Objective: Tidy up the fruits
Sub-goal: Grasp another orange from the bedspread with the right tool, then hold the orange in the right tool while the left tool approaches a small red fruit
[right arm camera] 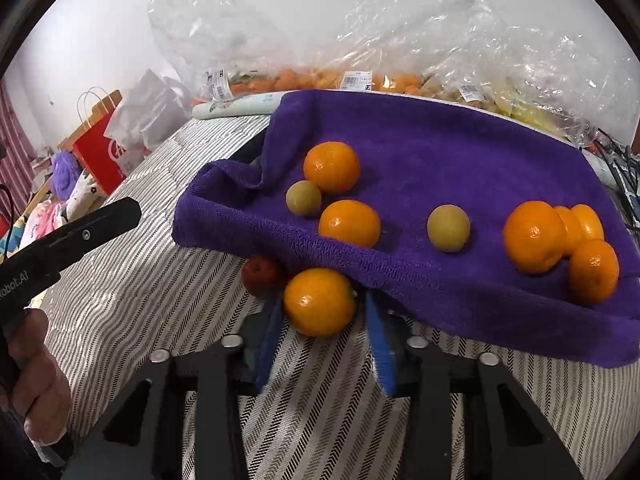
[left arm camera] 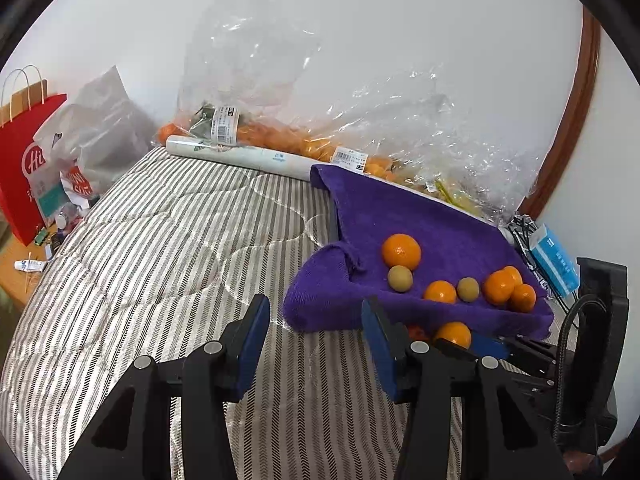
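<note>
1. Two black grippers with blue pads work over a grey-and-white striped quilt [left arm camera: 160, 240]; the right gripper [right arm camera: 320, 320] is clenched on a round orange citrus fruit [right arm camera: 319, 302] at the lower centre of its view, just at the front hem of a purple terry towel [right arm camera: 440, 140]
2. A small red fruit [right arm camera: 260, 276] lies touching that orange on its left, half tucked under the towel's hem, so the hem crowds the grip from above
3. The left gripper [left arm camera: 316, 344] is released, nothing between its pads, hovering over bare quilt left of the towel
4. On the towel, counted in the right wrist view: five orange fruits, one of them largely hidden in the cluster at the right edge, and two small olive-green round fruits [right arm camera: 448, 227]
5. Clear crinkled plastic bags of orange fruit [left arm camera: 280, 136] line the wall at the top, with a white paper roll [left arm camera: 240, 156] lying in front
6. Only the left wrist view shows a blue-and-white box [left arm camera: 554, 260] at the right; the red fruit barely shows there
7. Only the right wrist view shows the person's hand [right arm camera: 36, 376] at lower left
8. A red paper bag [left arm camera: 24, 168] stands at the left edge
</note>
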Action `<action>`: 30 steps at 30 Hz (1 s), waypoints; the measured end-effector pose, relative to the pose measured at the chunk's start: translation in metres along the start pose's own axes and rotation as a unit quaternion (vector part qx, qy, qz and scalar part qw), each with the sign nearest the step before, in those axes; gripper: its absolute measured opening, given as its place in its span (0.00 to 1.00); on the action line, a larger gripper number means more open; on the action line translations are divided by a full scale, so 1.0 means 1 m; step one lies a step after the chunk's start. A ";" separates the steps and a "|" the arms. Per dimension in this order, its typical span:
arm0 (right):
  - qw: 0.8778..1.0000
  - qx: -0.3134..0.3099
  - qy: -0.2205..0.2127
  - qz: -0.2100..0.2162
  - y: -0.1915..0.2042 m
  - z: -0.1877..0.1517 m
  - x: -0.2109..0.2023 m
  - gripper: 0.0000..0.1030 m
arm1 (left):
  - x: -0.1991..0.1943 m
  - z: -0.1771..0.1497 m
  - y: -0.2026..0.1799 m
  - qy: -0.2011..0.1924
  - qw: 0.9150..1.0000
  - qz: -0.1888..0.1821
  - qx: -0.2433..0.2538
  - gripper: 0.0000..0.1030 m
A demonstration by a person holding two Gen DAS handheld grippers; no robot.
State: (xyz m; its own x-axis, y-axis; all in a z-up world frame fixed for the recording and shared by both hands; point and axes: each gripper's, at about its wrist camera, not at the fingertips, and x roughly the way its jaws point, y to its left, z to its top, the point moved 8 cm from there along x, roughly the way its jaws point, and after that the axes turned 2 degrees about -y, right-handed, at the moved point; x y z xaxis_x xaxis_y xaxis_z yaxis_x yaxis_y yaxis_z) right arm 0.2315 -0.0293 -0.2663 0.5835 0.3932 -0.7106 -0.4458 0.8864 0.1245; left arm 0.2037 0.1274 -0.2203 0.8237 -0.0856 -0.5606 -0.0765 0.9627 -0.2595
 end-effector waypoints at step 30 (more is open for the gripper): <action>0.992 0.024 -0.073 -0.096 -0.085 -0.024 -0.078 0.34 | 0.010 -0.010 -0.012 0.015 0.999 0.009 0.042 0.44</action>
State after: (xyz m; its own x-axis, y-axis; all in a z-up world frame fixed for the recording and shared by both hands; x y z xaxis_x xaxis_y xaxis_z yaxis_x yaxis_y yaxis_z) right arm 0.2075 -0.1411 -0.2383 0.7487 0.2446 -0.6162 -0.2860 0.9577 0.0327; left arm 0.2074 0.1120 -0.2304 0.8048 -0.0740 -0.5889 -0.0428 0.9824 -0.1821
